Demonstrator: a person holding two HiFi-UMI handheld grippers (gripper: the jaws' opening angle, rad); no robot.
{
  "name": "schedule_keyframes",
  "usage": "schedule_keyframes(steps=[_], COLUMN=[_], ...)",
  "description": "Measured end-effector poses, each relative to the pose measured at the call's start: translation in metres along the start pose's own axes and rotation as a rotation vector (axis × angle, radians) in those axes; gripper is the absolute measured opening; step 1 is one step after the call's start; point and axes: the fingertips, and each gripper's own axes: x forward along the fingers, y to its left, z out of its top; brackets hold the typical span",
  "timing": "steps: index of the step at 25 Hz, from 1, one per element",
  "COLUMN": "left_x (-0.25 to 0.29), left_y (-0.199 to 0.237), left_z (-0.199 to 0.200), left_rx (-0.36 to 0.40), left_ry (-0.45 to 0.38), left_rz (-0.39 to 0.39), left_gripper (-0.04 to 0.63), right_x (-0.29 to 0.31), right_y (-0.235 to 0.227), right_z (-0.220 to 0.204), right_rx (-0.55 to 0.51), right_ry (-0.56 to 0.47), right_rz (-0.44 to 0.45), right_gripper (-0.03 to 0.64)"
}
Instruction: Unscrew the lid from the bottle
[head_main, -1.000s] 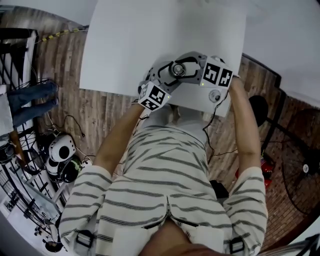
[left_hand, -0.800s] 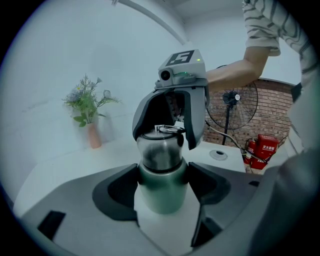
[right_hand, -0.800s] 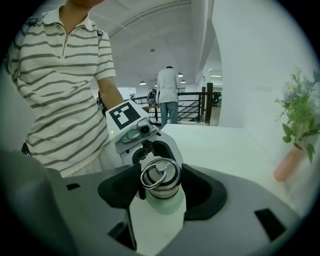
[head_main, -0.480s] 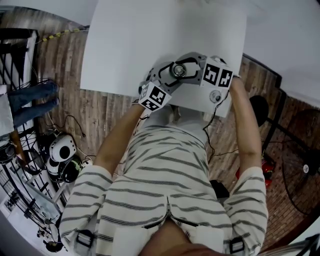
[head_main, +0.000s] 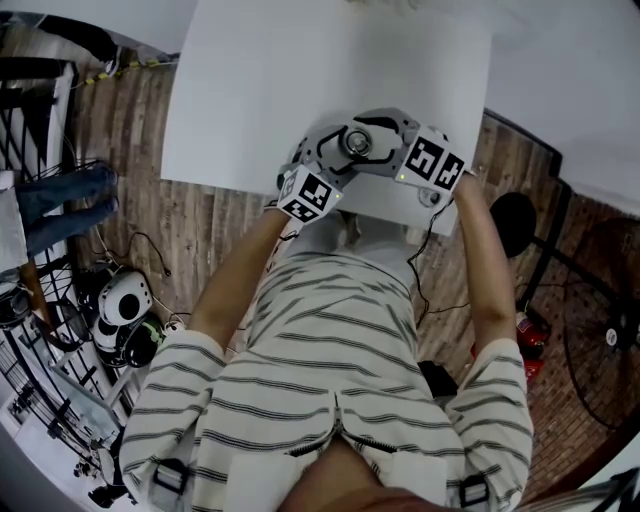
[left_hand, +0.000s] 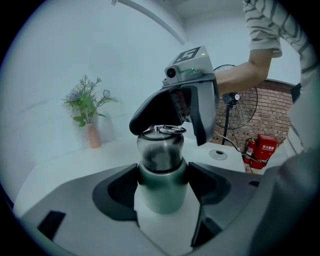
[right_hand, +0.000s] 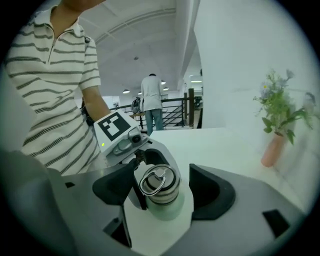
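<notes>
In the left gripper view, the left gripper (left_hand: 162, 176) is clamped on the pale green cylindrical metal bottle (left_hand: 161, 192). Its dark pads press on the shoulder just under the brushed steel screw lid (left_hand: 160, 150). The bottle stands upright on the white table (left_hand: 75, 160), right between the jaws. This grip looks meant to stop the body turning.

In the right gripper view, the right gripper (right_hand: 162, 186) has just been opening its jaws, and they now stand wide. The lid, with its wire ring (right_hand: 152, 181) on top, sits between them unpressed, with a gap at the pad on the view's right. This is probably a release before another twist, since the lid still sits on the bottle.

In the head view, both grippers meet over the table's near edge, with the lid between them.
</notes>
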Motion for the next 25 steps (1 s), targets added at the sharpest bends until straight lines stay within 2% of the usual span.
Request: schedule_keyframes(steps=[3, 10, 14, 20, 23, 25], left_x=[0.003, 0.003, -0.001, -0.001, 0.0, 0.001], left_y=[-0.001, -0.002, 0.003, 0.005, 0.004, 0.003], left_z=[-0.001, 0.002, 0.001, 0.0, 0.0, 0.0], left_rx=[-0.002, 0.0, 0.002, -0.001, -0.003, -0.001], left_ry=[0.001, -0.005, -0.014, -0.015, -0.013, -0.011], left_rz=[0.002, 0.0, 0.004, 0.006, 0.006, 0.005], left_gripper=[0.314, 0.314, 0.314, 0.316, 0.315, 0.316], right_x=[-0.004, -0.011, -0.017, -0.016, -0.012, -0.009], right_y=[-0.005, -0.01, -0.015, -0.021, -0.023, -0.022], right_z=[0.002, -0.006, 0.001, 0.0, -0.004, -0.005], right_rx=[0.086, 0.273, 0.346, 0.403, 0.438, 0.444], right_ry=[-0.079, -0.164, -0.226, -0.23, -0.235, -0.235], right_rz=[-0.133, -0.486, -0.653, -0.821, -0.861, -0.869], right_gripper=[0.359, 0.353, 0.328, 0.331, 0.324, 0.293])
